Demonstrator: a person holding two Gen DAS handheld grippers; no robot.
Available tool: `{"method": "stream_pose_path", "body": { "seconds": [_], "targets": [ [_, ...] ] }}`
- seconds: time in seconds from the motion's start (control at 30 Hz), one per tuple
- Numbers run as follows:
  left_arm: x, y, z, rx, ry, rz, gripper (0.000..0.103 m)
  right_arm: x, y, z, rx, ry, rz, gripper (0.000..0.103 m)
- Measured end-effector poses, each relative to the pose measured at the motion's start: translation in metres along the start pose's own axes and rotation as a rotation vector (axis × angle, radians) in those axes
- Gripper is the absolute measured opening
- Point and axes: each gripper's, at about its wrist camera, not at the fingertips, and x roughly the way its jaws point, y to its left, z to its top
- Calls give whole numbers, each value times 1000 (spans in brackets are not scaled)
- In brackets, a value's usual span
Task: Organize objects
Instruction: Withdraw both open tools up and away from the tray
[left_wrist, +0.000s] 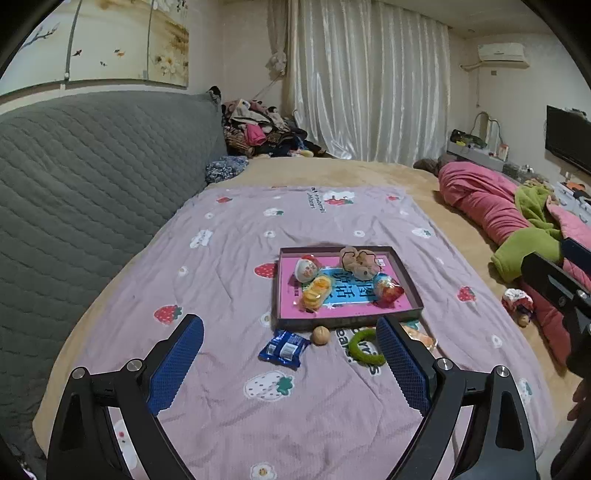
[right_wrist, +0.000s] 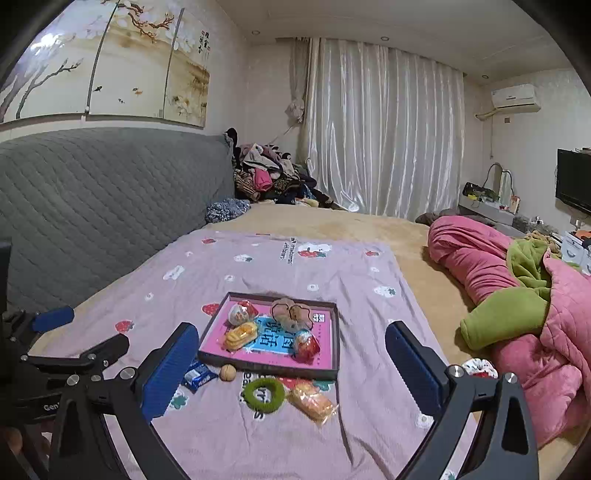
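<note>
The shallow dark-rimmed cardboard tray with a pink printed floor (right_wrist: 334, 332) lies on the lilac strawberry-print blanket (right_wrist: 258, 266) spread over the bed, and already carries a round wrapped sweet, a yellow wrapped pastry, a red-and-orange snack packet and a beige fabric scrunchie (right_wrist: 290, 312). Four things lie loose on the blanket just in front of the tray's near rim: a blue foil snack packet (left_wrist: 283, 348), a small tan walnut (left_wrist: 320, 335), a fuzzy green hair ring (right_wrist: 265, 394) and a clear-wrapped orange pastry (right_wrist: 312, 401). The left tongs (left_wrist: 290, 363) and the right tongs (right_wrist: 291, 369) both hover above these with jaws spread wide and nothing between the blue pads. The step in hand is probably choosing one loose item. To do it well, I would give the packet or walnut to the left tongs and the ring or pastry to the right, come down steeply so the lower pad does not snag the wrinkled blanket, and close gently on the wrapped pastry, which looks soft and easily crushed. The walnut may roll, so centre it before closing.
</note>
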Motion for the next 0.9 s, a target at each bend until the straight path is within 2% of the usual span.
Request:
{"method": "stream_pose_path", "body": {
  "seconds": [0.57, 0.9],
  "targets": [
    [-24, -14, -24, 32, 7, -6, 95, -32, -4, -22, 0, 3, -3, 102],
    [-21, -10, -40, 30, 33, -3, 95, -36, -1, -37, -10, 17, -10, 102]
  ]
}}
